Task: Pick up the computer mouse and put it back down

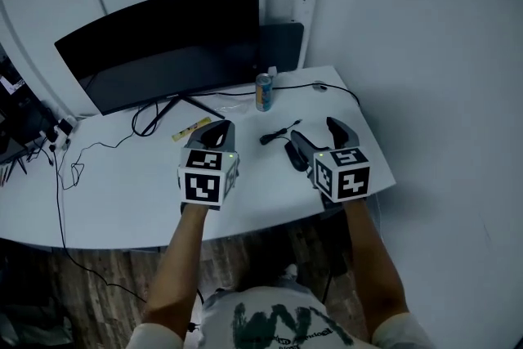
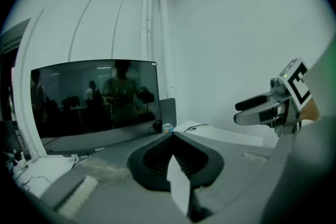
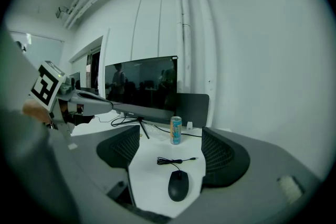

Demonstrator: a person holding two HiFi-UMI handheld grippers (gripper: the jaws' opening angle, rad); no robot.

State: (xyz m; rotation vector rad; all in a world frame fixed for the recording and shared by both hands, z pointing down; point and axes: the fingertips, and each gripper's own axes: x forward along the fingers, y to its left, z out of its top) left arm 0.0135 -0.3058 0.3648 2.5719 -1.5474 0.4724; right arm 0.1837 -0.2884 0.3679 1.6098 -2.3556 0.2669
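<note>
One computer mouse (image 3: 178,186) lies on the table (image 1: 122,184), untouched between the wide-spread jaws of the right gripper (image 3: 170,140). The left gripper (image 2: 173,138) is closed, empty. At the mouse's twelve o'clock one can (image 3: 176,130) is seen, and at eleven one monitor (image 3: 142,86).

The monitor (image 1: 163,45) stood at the back of the table (image 1: 122,192), with the can (image 1: 263,91) on the tabletop just before its right end. Nearer the person than the can lay the coiled cable (image 1: 278,132), and nearer again the computer mouse (image 3: 178,185), on the table between the right gripper's (image 1: 317,129) jaws and touching neither. The left gripper (image 1: 216,127) hung to that gripper's left, over the table before the monitor's stand.
</note>
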